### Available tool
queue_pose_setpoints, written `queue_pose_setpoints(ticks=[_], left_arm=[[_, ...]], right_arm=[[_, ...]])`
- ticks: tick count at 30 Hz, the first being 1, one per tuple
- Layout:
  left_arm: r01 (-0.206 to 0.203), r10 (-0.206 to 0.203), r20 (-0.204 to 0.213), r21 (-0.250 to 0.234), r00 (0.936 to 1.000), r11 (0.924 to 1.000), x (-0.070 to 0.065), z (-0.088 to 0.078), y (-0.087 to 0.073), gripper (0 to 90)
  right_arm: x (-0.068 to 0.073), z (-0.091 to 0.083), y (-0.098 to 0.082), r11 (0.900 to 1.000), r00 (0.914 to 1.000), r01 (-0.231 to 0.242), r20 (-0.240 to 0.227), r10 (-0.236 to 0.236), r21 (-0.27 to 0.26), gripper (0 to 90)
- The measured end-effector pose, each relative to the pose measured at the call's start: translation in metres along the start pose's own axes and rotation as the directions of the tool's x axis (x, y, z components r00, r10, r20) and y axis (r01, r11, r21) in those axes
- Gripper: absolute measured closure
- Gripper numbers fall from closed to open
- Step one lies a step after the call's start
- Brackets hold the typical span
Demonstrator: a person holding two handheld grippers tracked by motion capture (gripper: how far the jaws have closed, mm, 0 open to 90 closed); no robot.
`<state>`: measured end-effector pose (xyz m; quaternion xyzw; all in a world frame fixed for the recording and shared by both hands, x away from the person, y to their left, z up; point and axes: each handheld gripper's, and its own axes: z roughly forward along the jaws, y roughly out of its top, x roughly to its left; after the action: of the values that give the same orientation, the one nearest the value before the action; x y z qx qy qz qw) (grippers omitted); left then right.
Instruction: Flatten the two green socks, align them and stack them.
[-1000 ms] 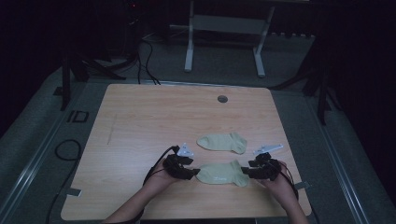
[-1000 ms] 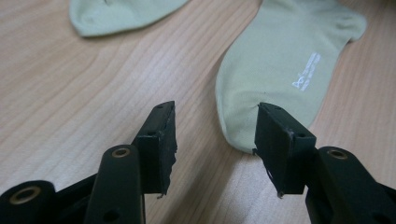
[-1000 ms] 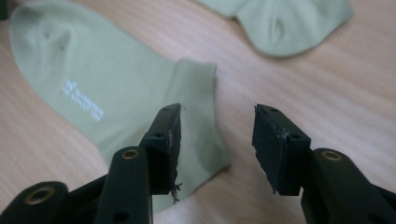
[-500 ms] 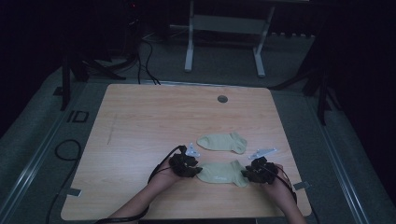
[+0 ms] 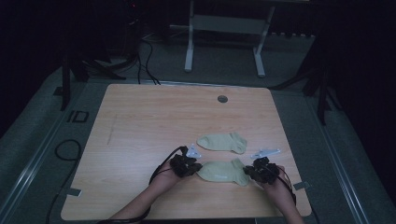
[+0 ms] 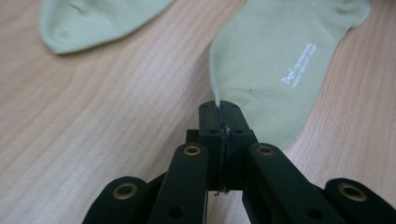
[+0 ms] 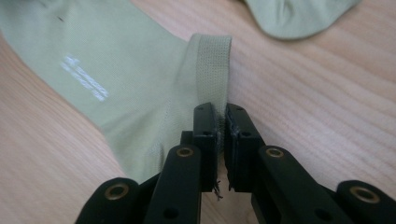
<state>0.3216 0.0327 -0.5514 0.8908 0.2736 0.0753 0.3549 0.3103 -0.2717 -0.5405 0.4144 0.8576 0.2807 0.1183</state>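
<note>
Two pale green socks lie on the wooden table. The near sock stretches between my two grippers, and the far sock lies just behind it. My left gripper is shut on the near sock's left end; in the left gripper view the thin edge of the sock is pinched between the jaws. My right gripper has just been closing, and its jaws grip the ribbed cuff of the same sock.
A round grommet hole sits near the table's far edge. Beyond the table stands a white desk frame. Cables lie on the floor at the left. The far sock's end shows in both gripper views.
Both pairs of jaws have closed onto the ends of the near sock. The left hand has edged slightly toward the sock; the right hand has stayed put.
</note>
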Motion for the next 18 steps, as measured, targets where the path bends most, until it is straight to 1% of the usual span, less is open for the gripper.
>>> queue_pose_setpoints(ticks=[5, 6, 7, 8, 9, 10, 11, 12, 13, 14, 15, 16, 18], left_arm=[[-0.004, 0.003, -0.015, -0.026, 0.9999, 0.9997, 0.003, -0.012, 0.008, 88.8], [-0.002, 0.001, -0.019, -0.035, 0.9998, 0.9994, 0.004, -0.015, 0.011, 88.8], [0.0, 0.0, -0.019, -0.04, 0.9998, 0.9992, 0.005, -0.018, 0.014, 88.8], [-0.003, 0.002, -0.029, -0.047, 0.9996, 0.9989, 0.006, -0.021, 0.017, 88.8], [-0.002, 0.0, -0.034, -0.056, 0.9994, 0.9984, 0.008, -0.024, 0.02, 88.8], [0.003, -0.004, -0.027, -0.06, 0.9996, 0.9982, 0.011, -0.027, 0.023, 88.8], [-0.001, -0.001, -0.038, -0.063, 0.9993, 0.998, 0.013, -0.029, 0.026, 88.8], [-0.002, -0.001, -0.05, -0.065, 0.9988, 0.9979, 0.015, -0.031, 0.03, 88.8], [-0.002, -0.001, -0.044, -0.065, 0.999, 0.9979, 0.017, -0.032, 0.033, 88.8], [-0.004, 0.0, -0.052, -0.07, 0.9986, 0.9975, 0.02, -0.033, 0.036, 88.8], [-0.003, -0.001, -0.061, -0.072, 0.9981, 0.9974, 0.021, -0.033, 0.039, 88.7], [0.0, -0.004, -0.06, -0.07, 0.9982, 0.9975, 0.024, -0.033, 0.042, 88.7], [-0.003, -0.002, -0.075, -0.069, 0.9972, 0.9976, 0.03, -0.033, 0.049, 88.7]], right_arm=[[0.0, -0.014, 0.012, 0.999, 0.9999, 0.009, -0.011, -0.009, -0.035, 83.9], [-0.002, -0.019, 0.018, 0.999, 0.9999, 0.01, -0.012, -0.011, -0.05, 83.9], [-0.002, -0.019, 0.018, 0.999, 0.9999, 0.01, -0.012, -0.011, -0.05, 83.9], [-0.004, -0.024, 0.025, 0.998, 0.9999, 0.009, -0.01, -0.01, -0.062, 83.9], [-0.004, -0.024, 0.025, 0.998, 0.9999, 0.009, -0.01, -0.01, -0.062, 83.9], [-0.008, -0.028, 0.031, 0.997, 1.0, 0.007, -0.003, -0.007, -0.079, 83.9], [-0.008, -0.028, 0.031, 0.997, 1.0, 0.007, -0.003, -0.007, -0.079, 83.9], [-0.01, -0.03, 0.035, 0.997, 1.0, 0.006, -0.002, -0.006, -0.083, 83.9], [-0.012, -0.03, 0.039, 0.996, 1.0, 0.002, -0.003, -0.002, -0.085, 83.9], [-0.015, -0.03, 0.043, 0.996, 1.0, 0.003, 0.004, -0.003, -0.088, 83.9], [-0.019, -0.03, 0.051, 0.996, 1.0, 0.003, 0.008, -0.003, -0.086, 83.9], [-0.019, -0.03, 0.051, 0.996, 1.0, 0.003, 0.008, -0.003, -0.086, 83.9], [-0.024, -0.029, 0.061, 0.996, 0.9998, 0.004, 0.02, -0.003, -0.088, 83.8]])
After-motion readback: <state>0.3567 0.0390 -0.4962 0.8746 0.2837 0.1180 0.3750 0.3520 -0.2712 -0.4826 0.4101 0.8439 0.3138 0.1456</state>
